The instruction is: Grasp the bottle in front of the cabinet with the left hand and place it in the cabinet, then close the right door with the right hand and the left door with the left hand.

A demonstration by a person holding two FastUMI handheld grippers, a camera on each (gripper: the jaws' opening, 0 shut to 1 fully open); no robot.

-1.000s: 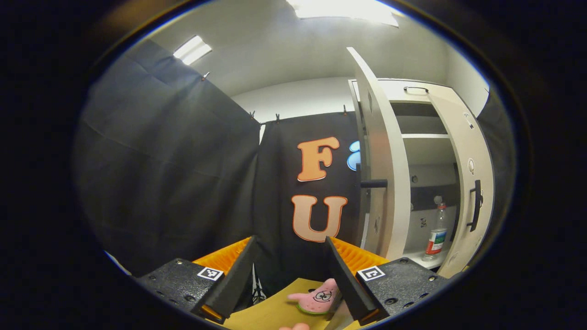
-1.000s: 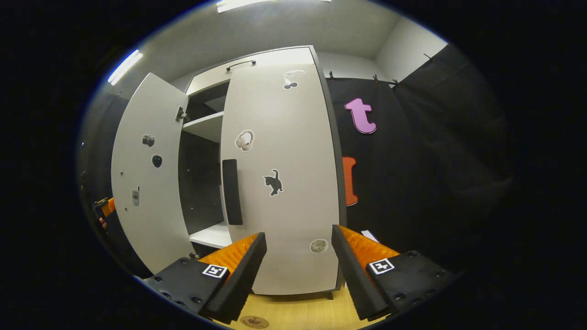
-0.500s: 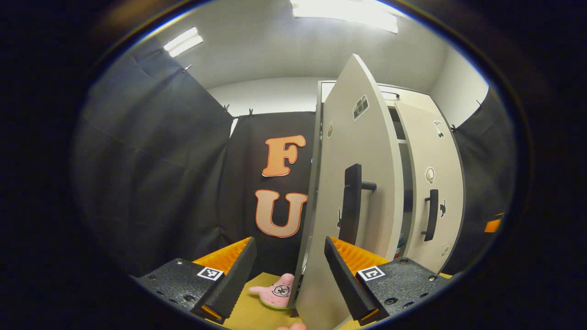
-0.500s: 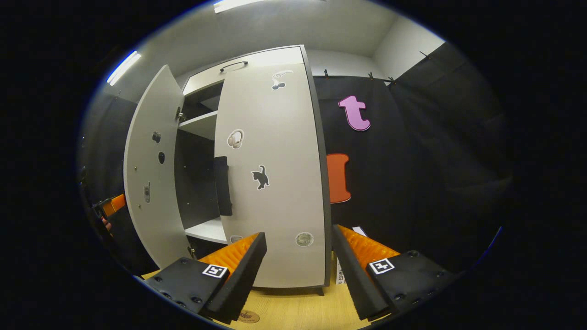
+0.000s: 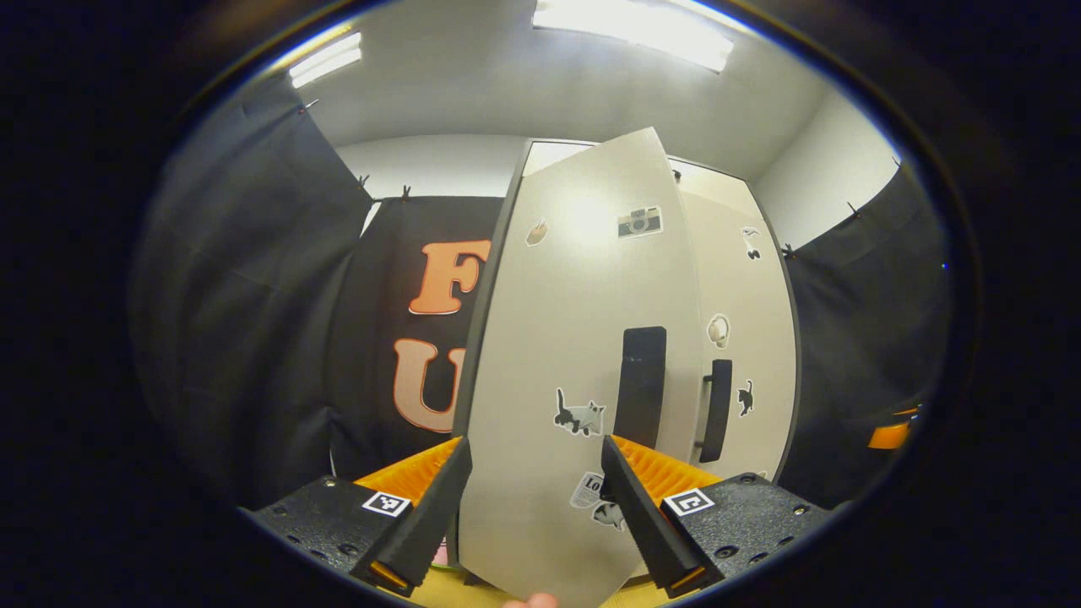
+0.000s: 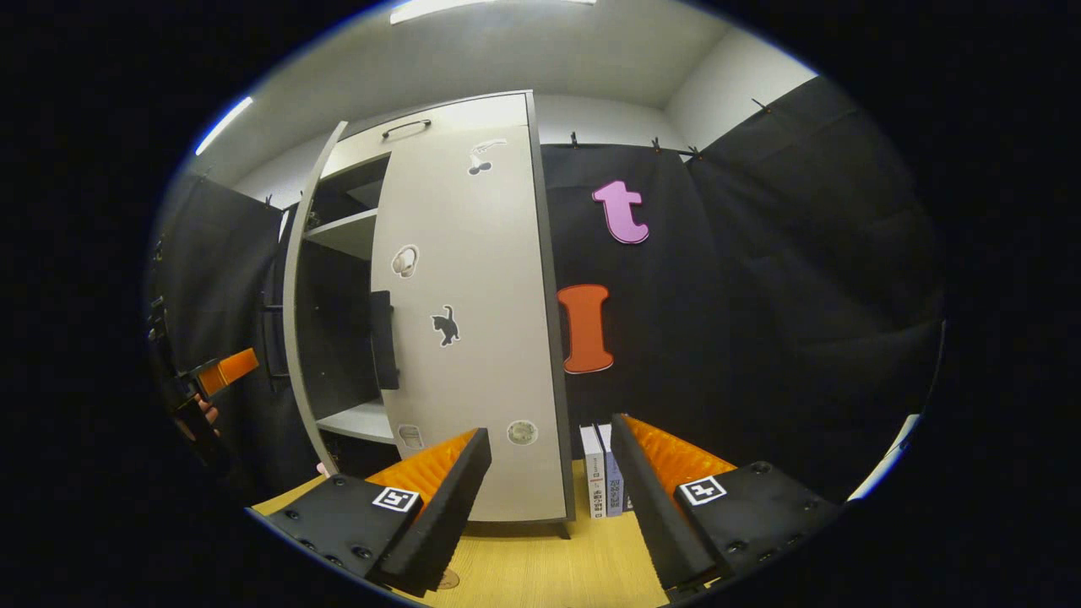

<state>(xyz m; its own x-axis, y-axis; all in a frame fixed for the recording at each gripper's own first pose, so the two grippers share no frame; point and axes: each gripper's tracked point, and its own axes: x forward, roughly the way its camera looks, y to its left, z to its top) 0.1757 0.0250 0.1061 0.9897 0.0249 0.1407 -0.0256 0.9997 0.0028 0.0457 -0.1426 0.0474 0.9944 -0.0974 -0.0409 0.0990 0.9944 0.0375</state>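
Observation:
The cabinet's left door (image 5: 574, 338) stands ajar with its stickered front and black handle (image 5: 642, 384) facing me. Its lower part shows between the fingers of my open left gripper (image 5: 534, 507), which grip nothing. It hides the inside of the cabinet here. Behind it the right door (image 5: 747, 338) lies flush with the cabinet. In the right gripper view the right door (image 6: 464, 321) is closed, and the left door (image 6: 296, 321) is seen edge-on, swung partway out. Shelves (image 6: 346, 236) show in the gap. My right gripper (image 6: 549, 498) is open and empty, a little way back from the cabinet.
Two upright books (image 6: 604, 473) stand on the wooden table (image 6: 549, 574), against the cabinet's right side. The left gripper (image 6: 215, 376) and a hand holding it show at the far left of the right gripper view. Black cloth walls close in both sides.
The left door has swung from wide open toward the cabinet, covering the bottle and shelves in the left gripper view. The right gripper has drawn back to the right, bringing the books into view.

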